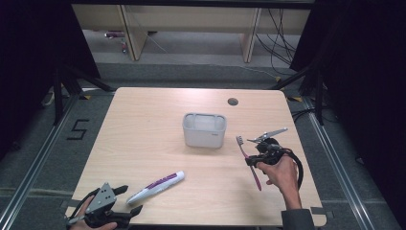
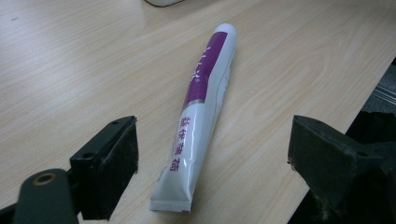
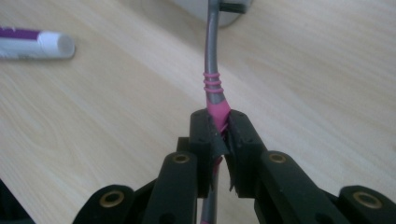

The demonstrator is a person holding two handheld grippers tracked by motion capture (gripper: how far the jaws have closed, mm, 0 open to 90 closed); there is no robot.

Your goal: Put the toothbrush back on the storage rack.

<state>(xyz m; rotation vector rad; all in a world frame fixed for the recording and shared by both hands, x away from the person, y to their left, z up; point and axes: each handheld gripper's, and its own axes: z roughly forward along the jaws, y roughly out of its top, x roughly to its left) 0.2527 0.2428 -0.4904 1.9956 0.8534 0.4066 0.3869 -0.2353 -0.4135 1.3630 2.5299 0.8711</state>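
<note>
Two claws: my right gripper (image 3: 219, 135) clamps the toothbrush (image 3: 212, 70); my left gripper (image 2: 212, 158) gapes wide around the toothpaste tube (image 2: 201, 116).

Left gripper (image 1: 125, 201) sits low at the near-left edge, jaws spread wide. Right gripper (image 1: 251, 160) at the right, jaws clamped tight, hand (image 1: 280, 172) wrapped behind it.

The tube (image 2: 198, 116) at the centre of the left gripper view is glossy white with a purple band and purple characters. The toothbrush (image 3: 214, 91) at the top of the right gripper view is grey with pink rings and grip. The holder (image 1: 204, 130) looks pale grey. The table (image 1: 143, 143) is light woodgrain. Both grippers' pads (image 2: 122, 168) are black.
</note>
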